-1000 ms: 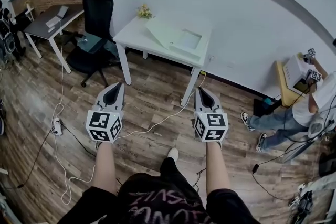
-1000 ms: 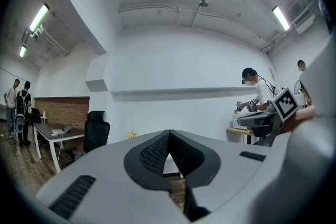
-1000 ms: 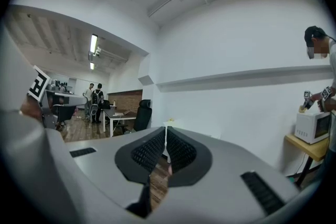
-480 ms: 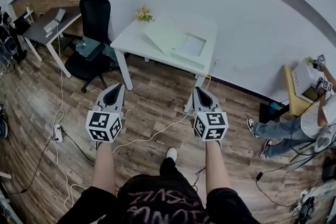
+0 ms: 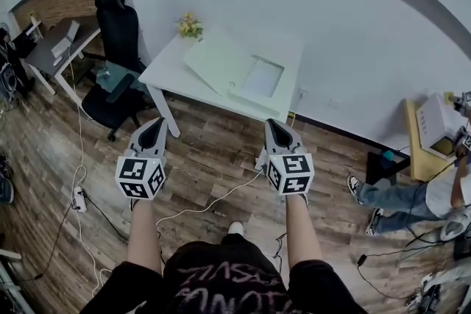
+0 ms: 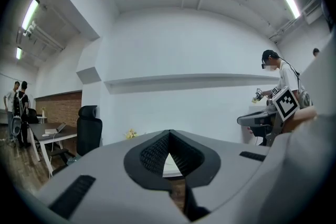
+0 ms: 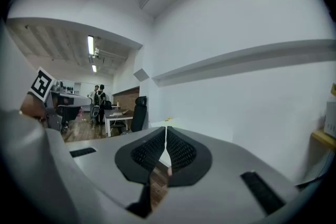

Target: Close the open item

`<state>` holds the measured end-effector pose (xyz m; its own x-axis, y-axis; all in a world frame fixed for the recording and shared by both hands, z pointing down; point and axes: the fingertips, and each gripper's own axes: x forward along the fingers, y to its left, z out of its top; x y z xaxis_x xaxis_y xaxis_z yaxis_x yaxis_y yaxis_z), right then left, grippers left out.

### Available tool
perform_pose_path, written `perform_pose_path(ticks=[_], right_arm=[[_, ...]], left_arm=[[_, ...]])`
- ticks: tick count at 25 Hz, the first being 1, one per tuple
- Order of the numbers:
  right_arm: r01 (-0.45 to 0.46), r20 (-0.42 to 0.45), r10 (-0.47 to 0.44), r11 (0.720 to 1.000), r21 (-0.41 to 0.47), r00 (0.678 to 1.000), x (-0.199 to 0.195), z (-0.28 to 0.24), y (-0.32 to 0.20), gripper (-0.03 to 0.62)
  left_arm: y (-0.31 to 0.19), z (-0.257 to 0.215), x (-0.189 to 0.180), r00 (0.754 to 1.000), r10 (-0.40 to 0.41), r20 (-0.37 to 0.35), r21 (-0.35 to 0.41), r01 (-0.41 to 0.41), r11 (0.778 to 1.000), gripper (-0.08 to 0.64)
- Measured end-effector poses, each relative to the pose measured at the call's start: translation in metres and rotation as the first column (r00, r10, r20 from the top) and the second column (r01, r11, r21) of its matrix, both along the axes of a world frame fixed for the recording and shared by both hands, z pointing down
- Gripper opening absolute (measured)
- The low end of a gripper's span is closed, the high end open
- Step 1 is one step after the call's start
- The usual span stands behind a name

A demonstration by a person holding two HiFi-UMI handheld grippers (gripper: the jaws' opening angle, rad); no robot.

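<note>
The open pale-green case (image 5: pixel 259 81) lies on the white table (image 5: pixel 168 74), lid flung back toward the table's left. Yellow flowers (image 5: pixel 190 26) stand at the table's far-left corner, and a black office chair (image 5: pixel 116 24) sits to its left. Short of the table, over wood floor (image 5: pixel 213 151) crossed by a white cable (image 5: pixel 215 202), the left gripper (image 5: pixel 154 124) and right gripper (image 5: pixel 271 126) have their jaws pressed together, holding nothing

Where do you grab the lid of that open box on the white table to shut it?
Probably the free left edge of the lid, coming from the left end of the table: it lies swung open leftward, hinged at the base.
</note>
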<state>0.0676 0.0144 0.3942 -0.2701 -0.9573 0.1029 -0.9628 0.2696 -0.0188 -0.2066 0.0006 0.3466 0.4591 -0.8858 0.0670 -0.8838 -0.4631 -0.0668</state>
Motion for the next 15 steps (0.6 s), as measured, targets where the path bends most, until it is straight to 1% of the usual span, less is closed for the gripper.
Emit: perform_pose_path(ticks=[6,8,12,15], right_arm=[[-0.004,0.026,0.004,1.0,-0.025,1.0,0.033,0.009,-0.046,0.026],[-0.001,0.023,0.001,0.999,-0.032,1.0,0.039,0.011,-0.055,0.025],[-0.004,0.03,0.005,1.0,-0.028,1.0,0.055,0.011,-0.068,0.025],[-0.014,0.03,0.015,1.0,-0.025,0.999,0.065,0.014,-0.078,0.025]], left_arm=[[-0.043,0.001,0.029,1.0,-0.013,0.004,-0.015,0.013,1.0,0.014],[-0.052,0.002,0.037,1.0,-0.013,0.006,-0.016,0.013,1.0,0.014],[-0.066,-0.001,0.054,0.999,0.003,0.035,0.0,-0.003,1.0,0.014],[-0.077,-0.001,0.06,1.0,0.003,0.031,0.0,-0.003,1.0,0.014]])
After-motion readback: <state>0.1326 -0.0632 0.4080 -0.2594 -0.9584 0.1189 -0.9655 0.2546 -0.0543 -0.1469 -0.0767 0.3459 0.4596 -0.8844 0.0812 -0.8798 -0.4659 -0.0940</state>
